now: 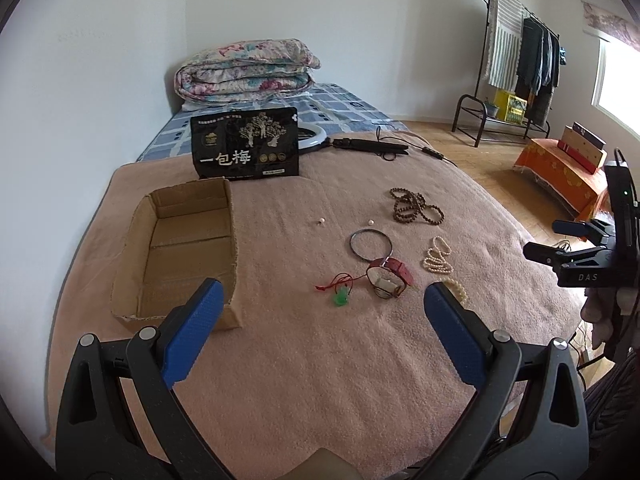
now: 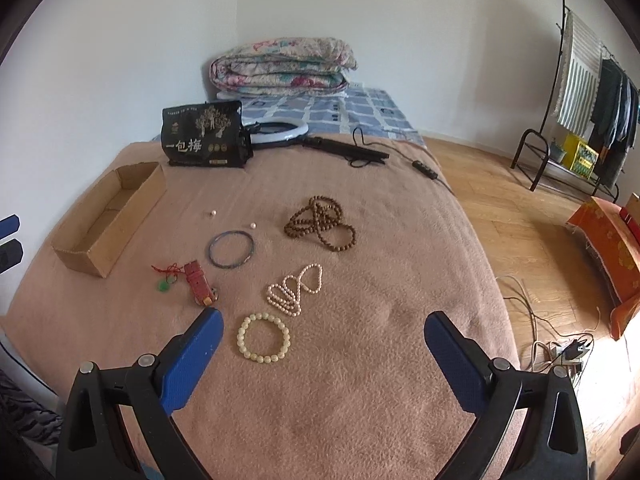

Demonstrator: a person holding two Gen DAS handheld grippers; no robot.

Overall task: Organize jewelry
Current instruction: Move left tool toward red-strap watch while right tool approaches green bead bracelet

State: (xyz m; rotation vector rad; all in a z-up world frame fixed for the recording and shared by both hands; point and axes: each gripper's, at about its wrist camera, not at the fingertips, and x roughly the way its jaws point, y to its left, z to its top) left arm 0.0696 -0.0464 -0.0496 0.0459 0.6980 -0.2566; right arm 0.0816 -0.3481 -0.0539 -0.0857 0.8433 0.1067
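Jewelry lies spread on a pink blanket (image 2: 360, 360): a brown bead necklace (image 2: 320, 222), a thin dark bangle (image 2: 231, 249), a pearl strand (image 2: 294, 288), a pale bead bracelet (image 2: 263, 337), a red-strap watch (image 2: 200, 282), a green pendant on red cord (image 2: 163, 286) and two loose pearls (image 2: 252, 225). An empty cardboard box (image 1: 180, 252) sits at the left. My left gripper (image 1: 320, 312) is open above the blanket, short of the watch (image 1: 390, 276) and pendant (image 1: 340, 299). My right gripper (image 2: 324, 344) is open, just short of the bead bracelet.
A black snack bag (image 1: 245, 146) stands behind the box. A ring light (image 2: 280, 132) with black stand and cable lies at the blanket's far edge. A folded quilt (image 2: 284, 66) lies on the bed beyond. Wooden floor, cables and a clothes rack (image 2: 580, 92) are at the right.
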